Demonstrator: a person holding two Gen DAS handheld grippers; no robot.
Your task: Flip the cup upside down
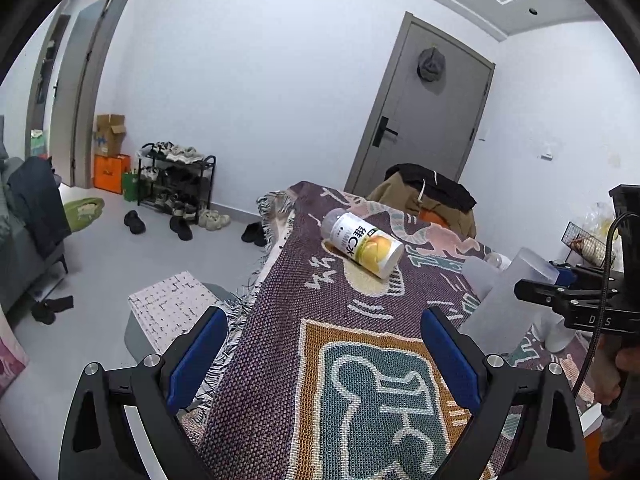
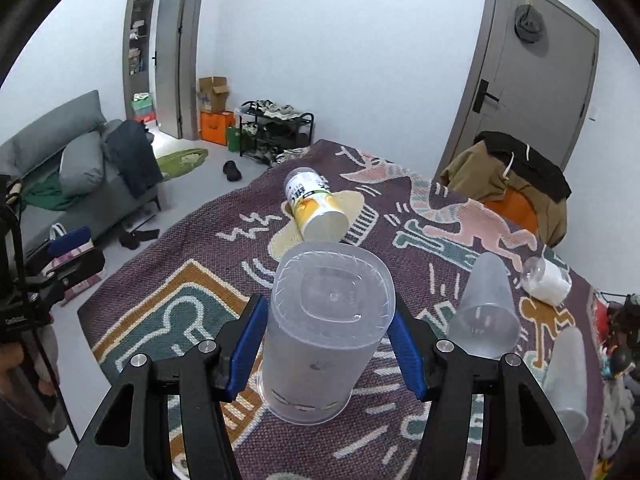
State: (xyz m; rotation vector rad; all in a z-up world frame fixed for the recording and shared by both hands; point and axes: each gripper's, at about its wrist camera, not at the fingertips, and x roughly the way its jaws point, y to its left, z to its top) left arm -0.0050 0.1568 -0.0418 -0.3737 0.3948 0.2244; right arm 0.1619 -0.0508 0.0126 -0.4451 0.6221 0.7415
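A woven blanket [image 2: 224,216] with cartoon figures covers the table. Near its middle, the frosted plastic cup [image 2: 326,328] stands upside down, its base on top and its rim on the blanket, between the blue pads [image 2: 246,346] of the right gripper [image 2: 326,350]; the pads are at both sides of the cup, though real contact I cannot tell. Far behind it a labelled bottle [image 2: 316,206] lies on its side. At right, a second frosted cup [image 2: 486,312] stands upside down. The left gripper [image 1: 324,364] is wide open over the blanket's left edge and holds nothing.
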